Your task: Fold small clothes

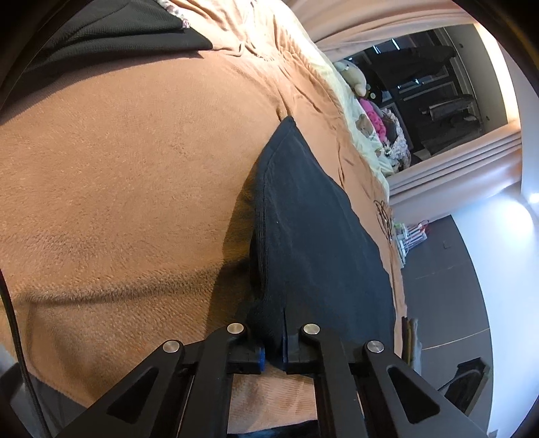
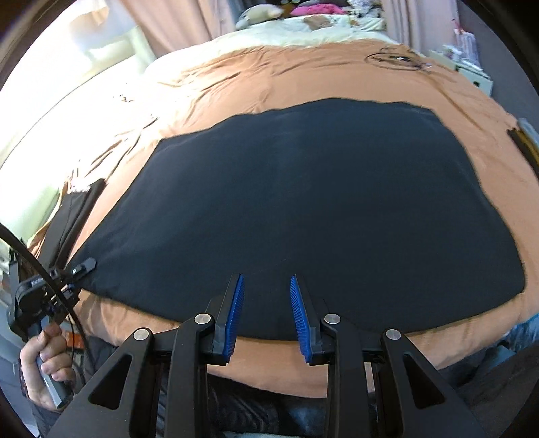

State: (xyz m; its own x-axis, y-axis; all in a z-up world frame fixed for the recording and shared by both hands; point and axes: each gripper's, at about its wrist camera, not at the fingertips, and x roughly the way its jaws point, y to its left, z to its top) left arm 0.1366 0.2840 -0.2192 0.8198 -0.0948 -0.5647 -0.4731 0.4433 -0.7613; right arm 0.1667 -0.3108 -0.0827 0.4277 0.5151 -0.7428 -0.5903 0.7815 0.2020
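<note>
A dark navy garment (image 2: 303, 209) lies spread flat on the orange-brown bed blanket (image 2: 256, 74). In the left wrist view my left gripper (image 1: 273, 350) is shut on the near left edge of this garment (image 1: 313, 242), which runs away from it. The left gripper also shows in the right wrist view (image 2: 81, 266) at the garment's left corner, held by a hand. My right gripper (image 2: 266, 303) is open, its blue pads (image 2: 235, 313) just above the garment's near edge, holding nothing.
A second black garment (image 1: 111, 37) lies on the blanket (image 1: 118, 168) at the far left. Pillows and soft toys (image 2: 262, 13) sit at the head of the bed. Curtains (image 1: 448, 175) and grey floor (image 1: 444, 286) flank the bed's right side.
</note>
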